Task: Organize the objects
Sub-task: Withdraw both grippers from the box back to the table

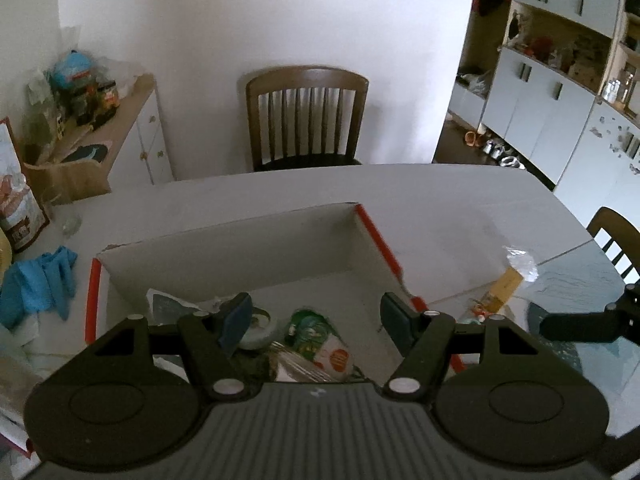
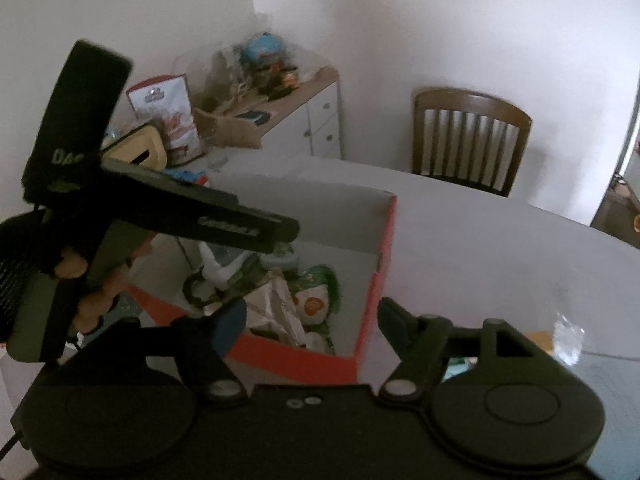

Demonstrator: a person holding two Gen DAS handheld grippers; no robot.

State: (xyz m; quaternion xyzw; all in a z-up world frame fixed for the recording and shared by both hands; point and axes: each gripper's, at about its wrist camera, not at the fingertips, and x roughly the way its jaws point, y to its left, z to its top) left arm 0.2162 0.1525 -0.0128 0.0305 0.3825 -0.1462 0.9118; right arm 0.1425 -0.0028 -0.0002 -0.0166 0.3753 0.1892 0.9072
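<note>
1. Both the left gripper (image 1: 316, 316) and right gripper (image 2: 310, 322) are held open, empty, above the red-edged white cardboard box (image 1: 240, 236) on the table (image 1: 440, 196);
2. Soft, light crinkly packets (image 1: 320, 344) lie inside; best pinched gently mid-body.

White table (image 1: 440, 200) bears an orange-edged box (image 1: 372, 236), blue cloth (image 1: 38, 284), clear wrapper (image 1: 520, 262)

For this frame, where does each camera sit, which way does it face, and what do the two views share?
Left wrist: on the left gripper, jaws open, looking down into the box toward a chair; the other gripper's tip shows at right.
Right wrist: on the right gripper, jaws open, facing the box's corner; the gloved left hand holds its gripper.
Shared: box, chair, white table.
</note>
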